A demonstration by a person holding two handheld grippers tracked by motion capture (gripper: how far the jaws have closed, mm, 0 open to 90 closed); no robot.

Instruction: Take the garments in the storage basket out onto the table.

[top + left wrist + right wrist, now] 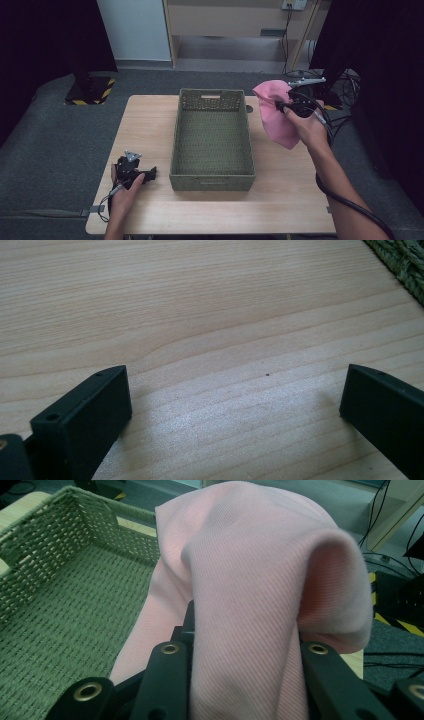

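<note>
A pink cloth (274, 116) hangs from my right gripper (283, 105), which is shut on it just right of the green woven basket (212, 177). In the right gripper view the pink cloth (250, 590) drapes over both jaws and hides their tips, with the basket (55, 580) to its left. My left gripper (150, 174) rests on the wooden table (145, 120) near the basket's front left corner. Its jaws stand wide apart in the left gripper view, my left gripper (235, 390) holding nothing over bare wood.
The basket is empty inside. A corner of the basket (400, 260) shows at the top right of the left gripper view. Cables (345, 85) and a black stand with yellow stripes (90, 90) sit on the grey floor beyond the table.
</note>
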